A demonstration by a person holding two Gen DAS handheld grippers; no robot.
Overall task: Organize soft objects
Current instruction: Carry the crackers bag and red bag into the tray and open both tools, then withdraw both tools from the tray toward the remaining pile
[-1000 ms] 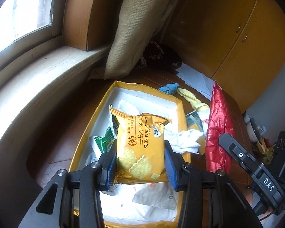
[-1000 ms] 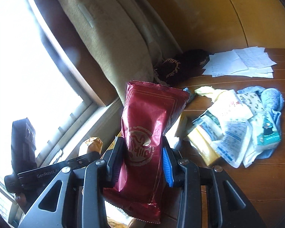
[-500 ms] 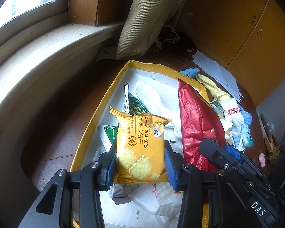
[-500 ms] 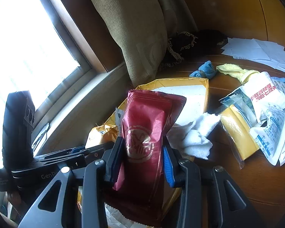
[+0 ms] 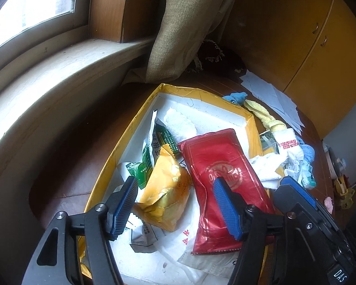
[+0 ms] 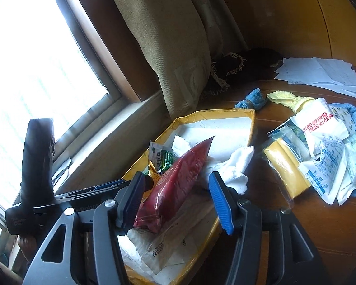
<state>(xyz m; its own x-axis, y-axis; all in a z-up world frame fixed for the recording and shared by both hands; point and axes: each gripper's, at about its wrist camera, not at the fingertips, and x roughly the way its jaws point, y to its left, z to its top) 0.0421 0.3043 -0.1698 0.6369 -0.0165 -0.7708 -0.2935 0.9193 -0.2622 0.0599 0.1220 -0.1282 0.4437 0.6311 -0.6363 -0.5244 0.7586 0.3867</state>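
The red snack packet [image 5: 223,168] lies inside the yellow box [image 5: 203,95], slanting over the other wrappers there, and the yellow cracker packet [image 5: 166,197] lies crumpled just beside it on its left. Under and behind them sit a green-printed sachet [image 5: 165,140], a white cloth [image 5: 180,124] and loose white plastic bags [image 5: 178,249]. The left gripper [image 5: 175,204] hovers low over the box with its blue-padded jaws spread wide, holding nothing. The right gripper [image 6: 175,201] is likewise spread apart, one finger on either side of the red packet's lower end without pinching it. Another white cloth [image 6: 235,166] hangs over the box's right wall. Out on the wooden table [image 6: 296,225] to the right lies a heap of sachets and packets [image 6: 320,152], with a blue cloth [image 6: 250,99], a yellow cloth [image 6: 289,97] and some papers [image 6: 320,73] further back. A beige curtain [image 6: 173,47] hangs by the window [image 6: 35,59].
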